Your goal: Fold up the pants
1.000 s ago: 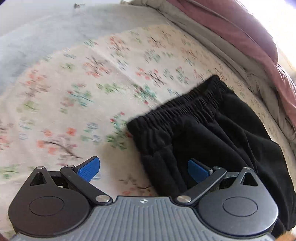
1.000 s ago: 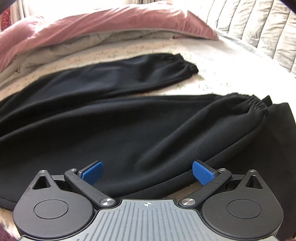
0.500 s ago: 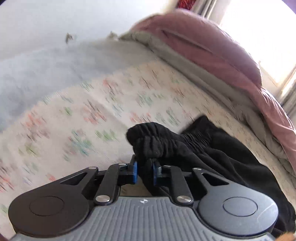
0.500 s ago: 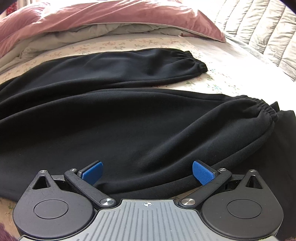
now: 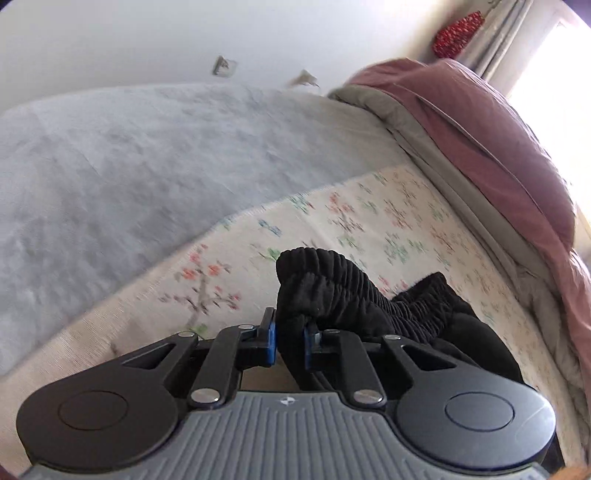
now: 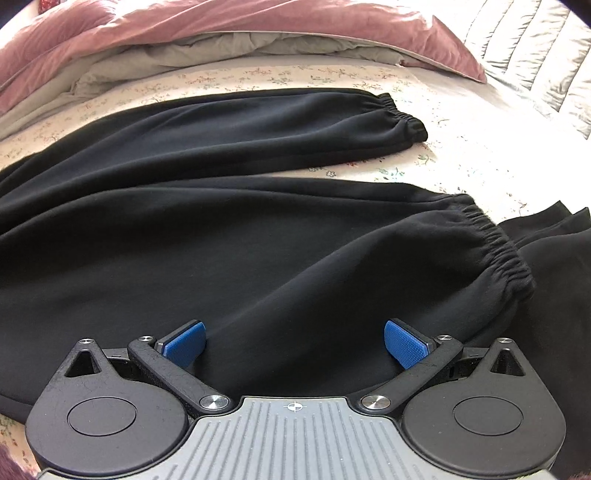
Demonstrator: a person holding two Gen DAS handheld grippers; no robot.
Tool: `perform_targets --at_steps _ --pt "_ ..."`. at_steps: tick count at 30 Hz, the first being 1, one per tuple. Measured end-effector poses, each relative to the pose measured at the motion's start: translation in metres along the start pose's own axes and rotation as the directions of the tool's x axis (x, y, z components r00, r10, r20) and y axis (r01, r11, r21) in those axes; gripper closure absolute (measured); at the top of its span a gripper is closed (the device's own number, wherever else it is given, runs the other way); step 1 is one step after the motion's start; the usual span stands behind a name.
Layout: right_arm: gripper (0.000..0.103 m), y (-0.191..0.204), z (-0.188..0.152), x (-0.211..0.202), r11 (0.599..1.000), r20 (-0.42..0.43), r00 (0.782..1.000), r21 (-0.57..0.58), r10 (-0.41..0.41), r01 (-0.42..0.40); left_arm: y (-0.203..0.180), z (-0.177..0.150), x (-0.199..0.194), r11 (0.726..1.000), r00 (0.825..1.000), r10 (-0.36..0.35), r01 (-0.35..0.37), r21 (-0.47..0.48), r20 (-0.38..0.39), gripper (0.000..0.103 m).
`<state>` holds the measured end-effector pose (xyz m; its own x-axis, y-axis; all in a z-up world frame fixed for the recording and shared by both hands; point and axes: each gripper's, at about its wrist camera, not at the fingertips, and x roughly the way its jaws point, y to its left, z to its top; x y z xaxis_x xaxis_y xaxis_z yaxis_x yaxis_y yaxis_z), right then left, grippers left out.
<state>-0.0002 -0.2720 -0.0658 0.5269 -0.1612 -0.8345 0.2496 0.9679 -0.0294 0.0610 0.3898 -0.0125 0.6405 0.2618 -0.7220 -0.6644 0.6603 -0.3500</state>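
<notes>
Left tongs clamped on pants waistband; right tongs spread wide above leg

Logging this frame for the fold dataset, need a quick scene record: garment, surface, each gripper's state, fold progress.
garment: black pants, both legs spread apart, elastic cuffs visible
surface: floral bedsheet
left gripper: shut on the pants' waistband, which is bunched and lifted off the sheet
right gripper: open, over the nearer leg, gripping nothing
nearby: pink duvet along the far edge
fold progress: no fold yet
</notes>
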Motion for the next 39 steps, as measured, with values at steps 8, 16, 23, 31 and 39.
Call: perform_targets --at_steps 8,16,23,31,39 --pt "0.000 -0.003 -0.004 -0.003 1.000 -0.003 1.000 -0.011 0.004 -0.004 0.001 -0.001 -0.019 0.990 0.992 0.039 -0.021 0.139 -0.123 0.025" --pt "0.000 0.001 0.006 -0.011 1.000 0.050 0.999 -0.014 0.014 -0.013 -0.094 0.023 -0.042 0.916 0.990 -0.122 0.085 0.392 0.071 0.000" --pt "0.000 -0.002 0.053 -0.004 0.999 0.114 0.993 -0.033 0.037 -0.034 -0.163 0.005 0.081 0.853 0.990 -0.095 0.136 0.503 -0.106 0.002" --pt "0.000 -0.100 0.171 0.077 0.969 0.095 0.995 0.247 -0.003 -0.021 -0.178 -0.009 0.118 0.788 0.992 -0.104 0.124 0.603 -0.069 0.046" --pt "0.078 -0.102 0.227 0.165 0.985 0.036 0.992 0.128 -0.123 0.118 -0.198 0.022 0.115 0.816 0.988 -0.151 0.107 0.568 0.031 0.067"
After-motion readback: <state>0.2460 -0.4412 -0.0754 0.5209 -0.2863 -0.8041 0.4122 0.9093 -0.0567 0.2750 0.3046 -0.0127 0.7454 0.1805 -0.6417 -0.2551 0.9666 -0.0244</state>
